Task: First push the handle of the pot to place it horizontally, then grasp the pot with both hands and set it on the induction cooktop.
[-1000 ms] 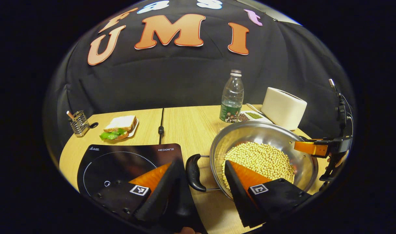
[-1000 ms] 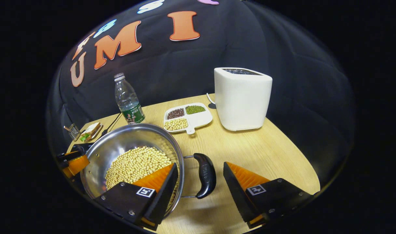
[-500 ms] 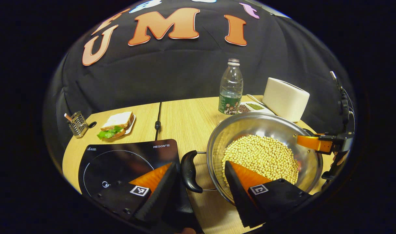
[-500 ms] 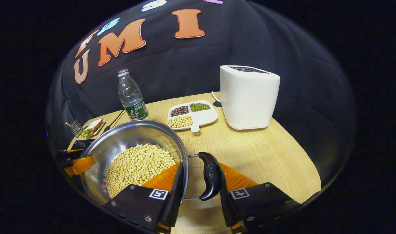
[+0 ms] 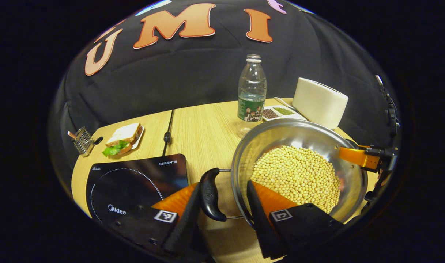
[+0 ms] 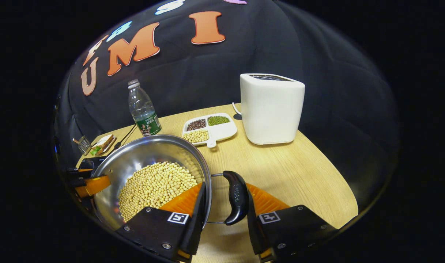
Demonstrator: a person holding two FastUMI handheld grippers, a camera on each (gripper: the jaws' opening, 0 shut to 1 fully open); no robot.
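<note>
Left gripper view
Pot [image 5: 299, 160]: steel, full of pale beans, on the worktop [image 5: 204, 131], right of the induction cooktop [image 5: 134, 179] and just beside it.
Left handle [image 5: 208, 195]: black, long axis running away from the camera, between the fingers of the left gripper [image 5: 222, 215].
Left fingers: narrowed about the handle, near one touching it; far one against the pot wall; firm pinch not certain.
Other gripper [image 5: 357, 157]: at the pot's far rim.

Right gripper view
Right handle [image 6: 237, 197]: upright in frame, between the fingers of the right gripper [image 6: 224, 213].
Right fingers: drawn in tight, one at the rim side, one against the handle's outer face; appears clamped.
Key relation: cooktop lies to the pot's left, on the left gripper's side; likely a level lift and carry leftward.
</note>
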